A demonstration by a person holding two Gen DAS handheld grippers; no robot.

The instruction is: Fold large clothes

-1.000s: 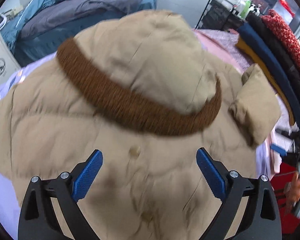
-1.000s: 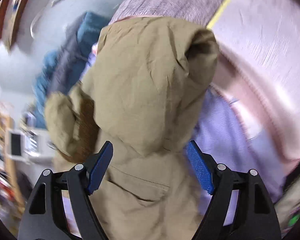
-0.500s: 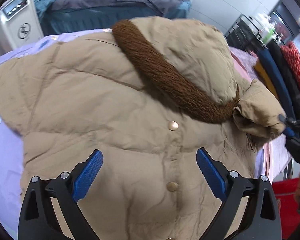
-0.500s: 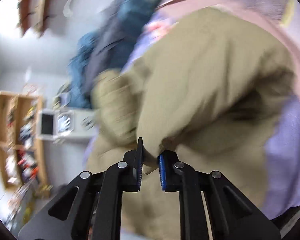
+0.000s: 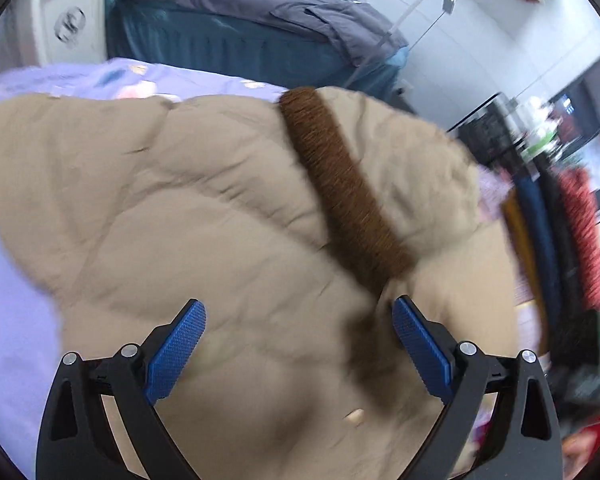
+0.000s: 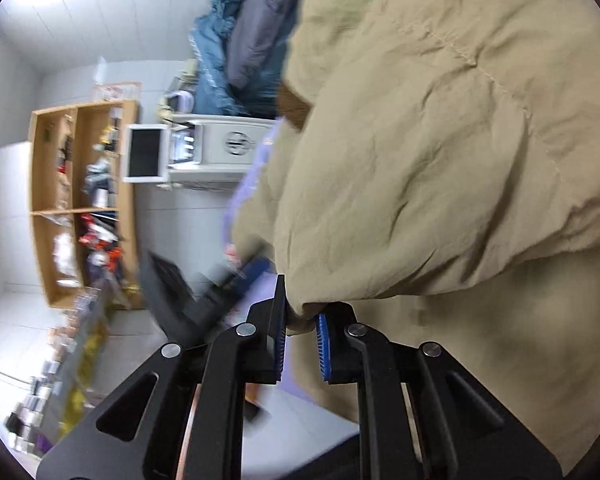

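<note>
- tan padded coat (image 5: pixel 228 216) with brown knit collar (image 5: pixel 340 196) spread on lilac sheet (image 5: pixel 16 320)
- left tongs (image 5: pixel 298 344) apart above it
- right tongs (image 6: pixel 300 326) clamped on a coat fold
- wooden shelf (image 6: pixel 80 200) beyond

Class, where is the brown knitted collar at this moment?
In the left wrist view, the collar runs diagonally across the tan coat, right of centre, ending just above the open left gripper.
</note>
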